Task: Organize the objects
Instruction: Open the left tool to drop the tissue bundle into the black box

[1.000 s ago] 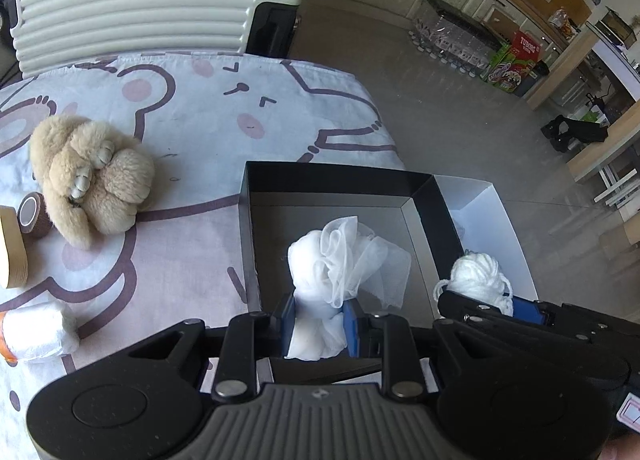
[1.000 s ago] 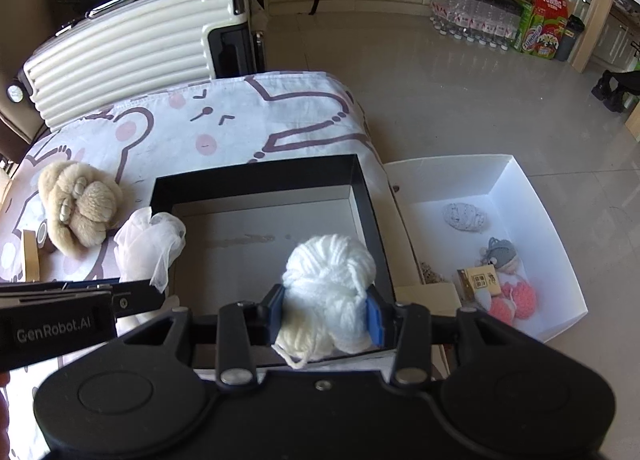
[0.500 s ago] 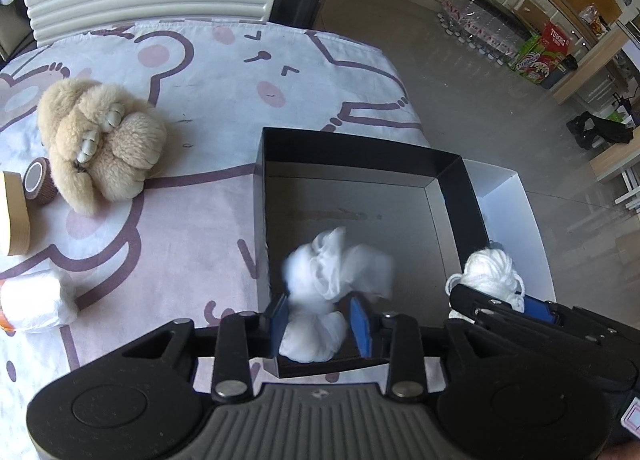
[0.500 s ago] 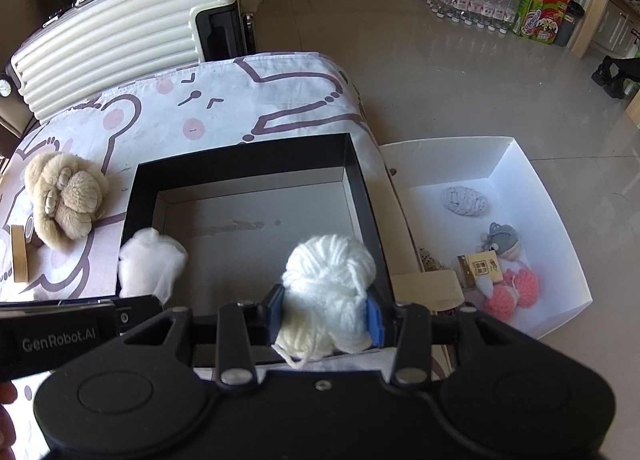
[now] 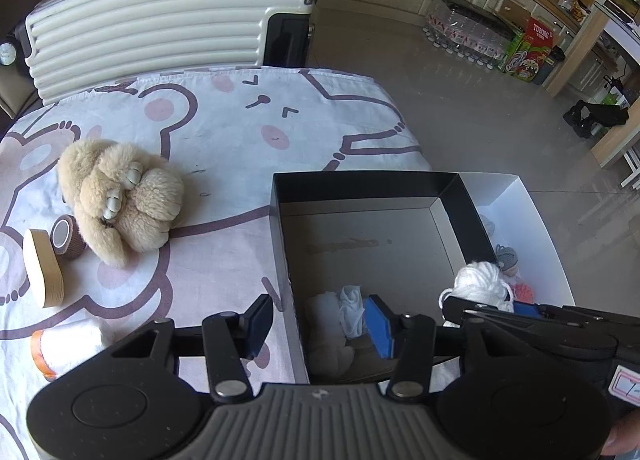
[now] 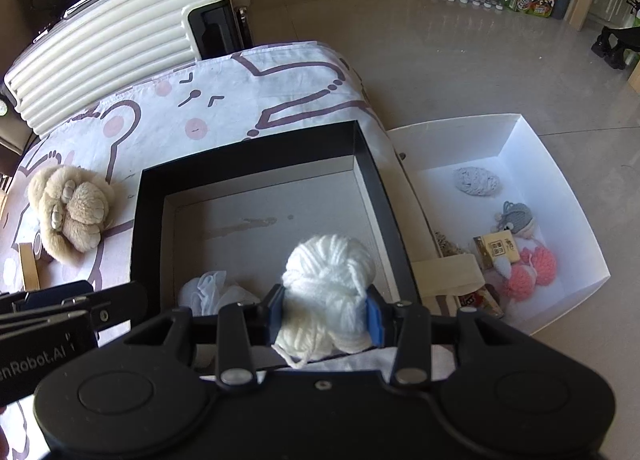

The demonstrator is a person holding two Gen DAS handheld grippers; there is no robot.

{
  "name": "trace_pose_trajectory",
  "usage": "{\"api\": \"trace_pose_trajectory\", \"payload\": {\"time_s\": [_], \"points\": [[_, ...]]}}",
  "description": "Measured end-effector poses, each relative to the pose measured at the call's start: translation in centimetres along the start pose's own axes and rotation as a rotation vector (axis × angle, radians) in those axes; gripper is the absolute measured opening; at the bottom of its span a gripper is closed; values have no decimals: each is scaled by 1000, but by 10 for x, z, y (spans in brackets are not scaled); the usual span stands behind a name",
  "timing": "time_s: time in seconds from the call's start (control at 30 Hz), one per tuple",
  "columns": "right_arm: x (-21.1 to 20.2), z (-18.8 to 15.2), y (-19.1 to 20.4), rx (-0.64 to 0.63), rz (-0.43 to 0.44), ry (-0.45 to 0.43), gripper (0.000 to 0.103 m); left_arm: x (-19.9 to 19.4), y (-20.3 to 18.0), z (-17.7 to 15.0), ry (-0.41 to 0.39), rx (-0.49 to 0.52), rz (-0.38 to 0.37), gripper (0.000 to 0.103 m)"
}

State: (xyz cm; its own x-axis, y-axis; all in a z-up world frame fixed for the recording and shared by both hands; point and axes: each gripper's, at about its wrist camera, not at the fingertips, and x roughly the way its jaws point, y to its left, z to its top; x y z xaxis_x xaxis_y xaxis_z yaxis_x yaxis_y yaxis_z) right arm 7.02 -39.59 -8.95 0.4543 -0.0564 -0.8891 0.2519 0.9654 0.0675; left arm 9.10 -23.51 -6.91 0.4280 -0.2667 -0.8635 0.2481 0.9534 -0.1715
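Observation:
A black box (image 5: 360, 182) stands on the bear-print tablecloth, also in the right wrist view (image 6: 248, 152). A white gauzy cloth (image 5: 350, 312) lies loose in its near left corner, seen as well from the right wrist (image 6: 212, 294). My left gripper (image 5: 320, 320) hangs over that corner with its jaws opening. The cloth is below and between them, and the pads do not press on it. My right gripper (image 6: 326, 320) is shut on a white yarn ball (image 6: 328, 280) above the box's near right part. The ball (image 5: 480, 284) also shows from the left wrist.
A tan plush bear (image 5: 120, 196), two tape rolls (image 5: 42, 272) and a white roll with an orange end (image 5: 68, 344) lie left of the box. A white box (image 6: 560, 180) with knitted items sits to the right, below the table. A ribbed suitcase (image 5: 160, 20) stands behind.
My left jaws have spread apart and the white cloth has dropped from them into the black box. The right gripper still grips the yarn ball.

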Motion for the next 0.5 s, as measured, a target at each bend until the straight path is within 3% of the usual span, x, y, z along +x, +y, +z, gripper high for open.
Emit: {"api": "trace_pose_trajectory", "payload": {"time_s": [0.37, 0.5], "points": [[6, -2, 8, 2, 53, 32, 47, 3, 3, 0, 10, 12, 9, 52], [4, -2, 9, 0, 32, 34, 49, 4, 1, -1, 11, 32, 19, 52]]}}
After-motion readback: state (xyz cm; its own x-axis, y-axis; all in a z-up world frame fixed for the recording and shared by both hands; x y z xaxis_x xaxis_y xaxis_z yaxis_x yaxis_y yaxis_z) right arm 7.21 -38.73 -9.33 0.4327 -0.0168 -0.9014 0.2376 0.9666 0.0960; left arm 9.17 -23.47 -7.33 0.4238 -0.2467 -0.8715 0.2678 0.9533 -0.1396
